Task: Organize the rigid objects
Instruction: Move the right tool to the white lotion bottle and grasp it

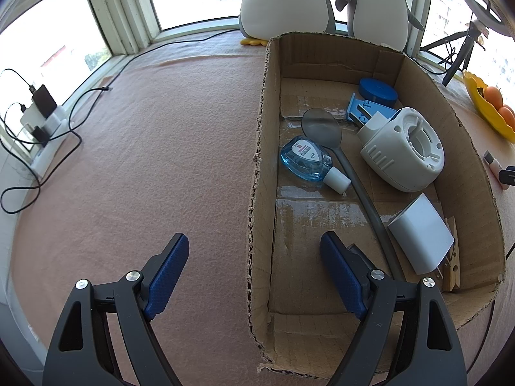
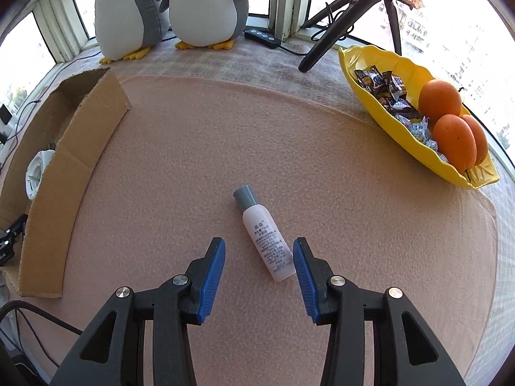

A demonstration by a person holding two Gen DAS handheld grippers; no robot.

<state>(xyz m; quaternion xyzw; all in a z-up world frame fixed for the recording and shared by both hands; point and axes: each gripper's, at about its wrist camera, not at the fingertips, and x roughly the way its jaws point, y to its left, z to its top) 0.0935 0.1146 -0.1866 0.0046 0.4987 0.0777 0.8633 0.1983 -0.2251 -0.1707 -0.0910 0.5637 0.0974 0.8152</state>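
Two hand-held grippers work over a pink felt mat (image 2: 257, 148) — one at a cardboard box (image 1: 262, 148), one above a small bottle (image 2: 262, 234).

Left of the box wall, the left gripper (image 1: 254, 254) straddles it with jaws spread and empty, one blue pad outside, the other inside. In the box lie a blue-tinted bottle (image 1: 304, 160) whose label is too small to read, a grey spoon (image 1: 325, 132) whose handle runs under the pad, a white round housing (image 1: 402, 151), a white charger (image 1: 421, 238) partly covering a wooden clothespin (image 1: 452, 270), and blue plastic pieces (image 1: 376, 96) half hidden behind the housing. Right of the box, on the mat, the white bottle with a grey cap lies flat; its fine print is illegible. The right gripper (image 2: 259, 270) hangs over its base with jaws spread, not touching it.
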